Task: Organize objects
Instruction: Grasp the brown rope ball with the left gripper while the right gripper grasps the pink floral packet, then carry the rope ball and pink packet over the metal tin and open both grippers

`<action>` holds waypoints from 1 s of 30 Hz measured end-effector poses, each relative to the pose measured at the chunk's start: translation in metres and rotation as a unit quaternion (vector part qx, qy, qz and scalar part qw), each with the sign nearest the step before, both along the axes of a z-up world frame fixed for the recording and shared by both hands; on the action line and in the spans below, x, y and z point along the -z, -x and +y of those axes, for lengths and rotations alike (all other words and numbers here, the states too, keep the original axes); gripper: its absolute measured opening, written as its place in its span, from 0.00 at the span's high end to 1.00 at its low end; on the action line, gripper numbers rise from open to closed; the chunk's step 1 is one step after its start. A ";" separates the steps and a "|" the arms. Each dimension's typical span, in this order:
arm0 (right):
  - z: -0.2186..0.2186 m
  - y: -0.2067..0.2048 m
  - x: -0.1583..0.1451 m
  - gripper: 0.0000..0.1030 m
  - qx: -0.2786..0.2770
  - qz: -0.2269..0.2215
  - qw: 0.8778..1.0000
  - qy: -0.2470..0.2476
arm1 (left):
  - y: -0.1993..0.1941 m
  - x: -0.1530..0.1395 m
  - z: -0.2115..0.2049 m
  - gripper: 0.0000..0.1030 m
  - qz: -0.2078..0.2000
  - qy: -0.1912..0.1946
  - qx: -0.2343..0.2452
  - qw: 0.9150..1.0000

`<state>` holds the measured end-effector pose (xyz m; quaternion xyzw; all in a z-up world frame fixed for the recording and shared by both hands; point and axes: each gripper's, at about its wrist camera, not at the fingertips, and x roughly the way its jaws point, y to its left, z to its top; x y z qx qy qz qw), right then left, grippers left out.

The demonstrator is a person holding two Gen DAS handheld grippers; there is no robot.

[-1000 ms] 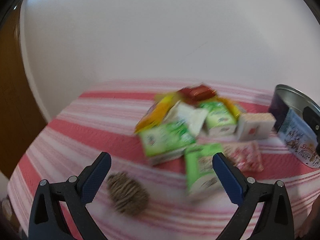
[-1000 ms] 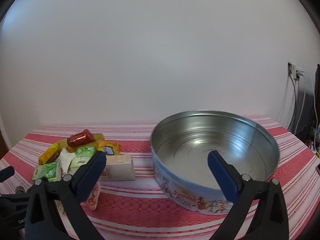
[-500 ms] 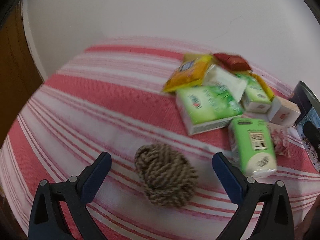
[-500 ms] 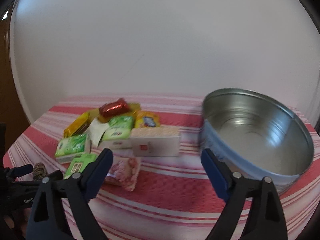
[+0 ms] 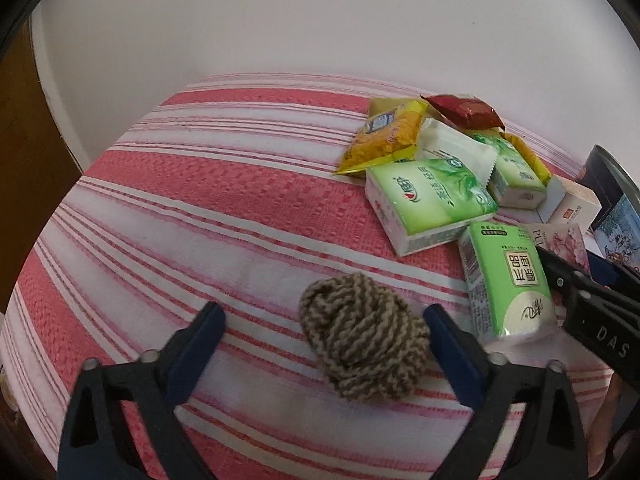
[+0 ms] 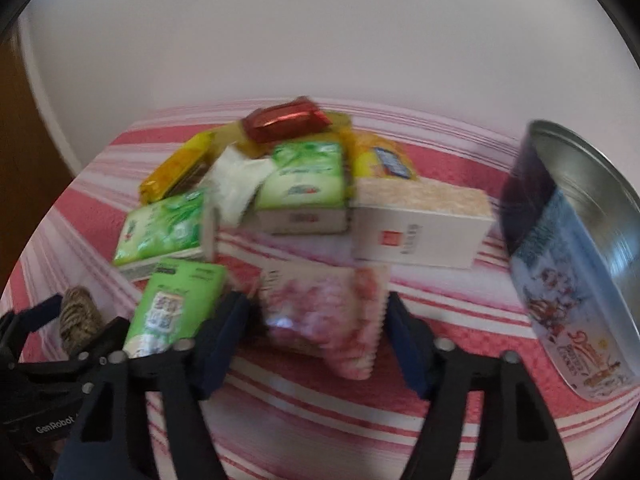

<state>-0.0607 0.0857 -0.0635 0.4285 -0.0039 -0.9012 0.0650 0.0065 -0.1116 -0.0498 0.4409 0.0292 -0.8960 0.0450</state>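
Yarn ball (image 5: 362, 338) and pink packet (image 6: 324, 316) now framed by spread tongs.

Left tongs (image 5: 322, 344) have dropped close, the ball lying against their right finger near the bench's (image 5: 200, 208) front edge; right tongs (image 6: 316, 334), swung away from the tin (image 6: 568, 264) a second ago, straddle the packet at the pile's near side, nothing pinched. Both grasps look imminent, likely feeding the tin at the right edge.

Yarn ball (image 5: 364, 340) before packet pile (image 5: 436, 184), tin (image 6: 580, 264) right of pile
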 end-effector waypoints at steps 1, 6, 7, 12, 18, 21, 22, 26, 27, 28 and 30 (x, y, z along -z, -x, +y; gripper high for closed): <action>-0.001 -0.001 0.000 0.48 -0.006 0.001 1.000 0.004 | -0.002 -0.002 -0.002 0.33 0.006 -0.001 -0.002 1.000; 0.009 -0.006 -0.002 0.77 -0.023 0.000 0.999 0.042 | -0.004 -0.006 -0.007 0.51 0.017 -0.005 -0.006 1.000; 0.010 -0.007 -0.002 0.78 -0.029 0.000 0.998 0.051 | -0.004 -0.006 -0.005 0.53 0.017 -0.002 -0.004 1.000; 0.014 -0.015 -0.015 0.81 -0.036 0.026 0.997 0.068 | -0.010 -0.013 0.000 0.53 0.050 -0.031 -0.001 0.998; 0.032 -0.033 -0.044 0.81 -0.045 0.096 0.987 0.121 | -0.027 -0.051 0.035 0.53 0.143 -0.011 0.012 0.990; 0.047 -0.047 -0.063 0.81 -0.036 0.141 0.982 0.123 | -0.023 -0.067 0.056 0.53 0.173 -0.008 0.029 0.985; 0.053 -0.053 -0.070 0.81 -0.030 0.155 0.980 0.120 | -0.021 -0.071 0.064 0.53 0.177 -0.009 0.035 0.983; 0.083 -0.068 -0.086 0.81 0.007 0.205 0.976 0.081 | -0.011 -0.080 0.109 0.53 0.191 -0.005 0.067 0.979; 0.092 -0.072 -0.088 0.81 0.019 0.214 0.975 0.062 | -0.008 -0.082 0.122 0.53 0.193 -0.006 0.075 0.978; 0.101 -0.075 -0.090 0.81 0.031 0.222 0.974 0.045 | -0.007 -0.082 0.131 0.53 0.194 -0.009 0.082 0.978; 0.117 -0.079 -0.092 0.81 0.051 0.231 0.972 0.020 | -0.002 -0.084 0.154 0.53 0.195 -0.019 0.099 0.976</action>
